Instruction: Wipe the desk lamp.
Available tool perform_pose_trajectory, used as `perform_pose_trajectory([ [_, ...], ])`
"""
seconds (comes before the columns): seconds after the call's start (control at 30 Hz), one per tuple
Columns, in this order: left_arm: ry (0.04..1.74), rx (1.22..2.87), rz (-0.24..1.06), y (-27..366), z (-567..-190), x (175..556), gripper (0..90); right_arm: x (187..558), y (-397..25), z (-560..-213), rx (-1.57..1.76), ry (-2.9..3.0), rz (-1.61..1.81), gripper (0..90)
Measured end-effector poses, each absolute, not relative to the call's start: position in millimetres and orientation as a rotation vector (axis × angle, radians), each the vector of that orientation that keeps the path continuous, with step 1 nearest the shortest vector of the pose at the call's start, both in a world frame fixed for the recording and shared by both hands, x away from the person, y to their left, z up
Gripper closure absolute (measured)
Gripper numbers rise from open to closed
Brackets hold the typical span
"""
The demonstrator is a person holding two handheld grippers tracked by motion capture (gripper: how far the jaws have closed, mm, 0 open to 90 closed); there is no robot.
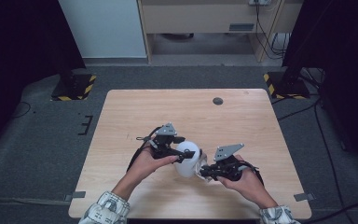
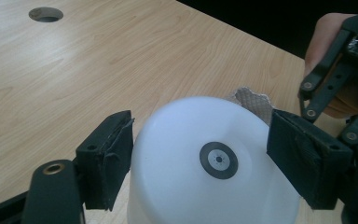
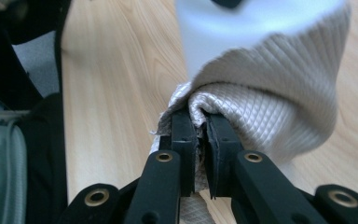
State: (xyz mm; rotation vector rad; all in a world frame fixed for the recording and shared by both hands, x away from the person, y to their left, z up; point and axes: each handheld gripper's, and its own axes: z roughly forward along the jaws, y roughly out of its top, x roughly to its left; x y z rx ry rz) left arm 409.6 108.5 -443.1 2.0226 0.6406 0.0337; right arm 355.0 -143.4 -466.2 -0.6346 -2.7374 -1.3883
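- i have the white container (image 1: pixel 187 158) upside down on the wooden desk (image 1: pixel 135 107), near the front edge, its base with a small round grey mark facing up in the left gripper view.
- my left gripper (image 2: pixel 200 161) straddles the container, jaws apart, one pad on each side of the white wall; whether the pads touch it i cannot tell.
- in the high view the left gripper (image 1: pixel 182 148) reaches in from the container's left, held by the left hand (image 1: pixel 145 163).
- my right gripper (image 3: pixel 200 140) has its jaws together, clamped on a fold of the beige ribbed cloth (image 3: pixel 270 98).
- the cloth lies against the side of the container (image 3: pixel 223 37), pressed to its lower wall just above the desk.
- in the high view the right gripper (image 1: pixel 204 170) sits just right of the container, with the right hand (image 1: pixel 242 179) behind it.
- a round hole (image 1: pixel 217 101) marks the far side of the desk.
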Motion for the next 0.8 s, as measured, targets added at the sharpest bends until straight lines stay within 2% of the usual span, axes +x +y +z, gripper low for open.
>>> perform_pose_trajectory([
  [0.17, 0.664, 2.0, -0.001, 110.8, -446.3, 411.3, 22.7, 346.9, -139.0, -449.4, -0.581, -2.701, -1.512, 83.8],
  [0.63, 0.658, 2.001, 0.005, 111.7, -446.0, 411.1, 22.9, 350.8, -108.0, -477.7, -0.54, -2.775, -1.325, 83.8],
  [0.8, 0.663, 1.994, 0.002, 112.0, -446.9, 410.9, 22.8, 342.0, -101.8, -457.0, -0.511, -2.737, -1.482, 83.7],
])
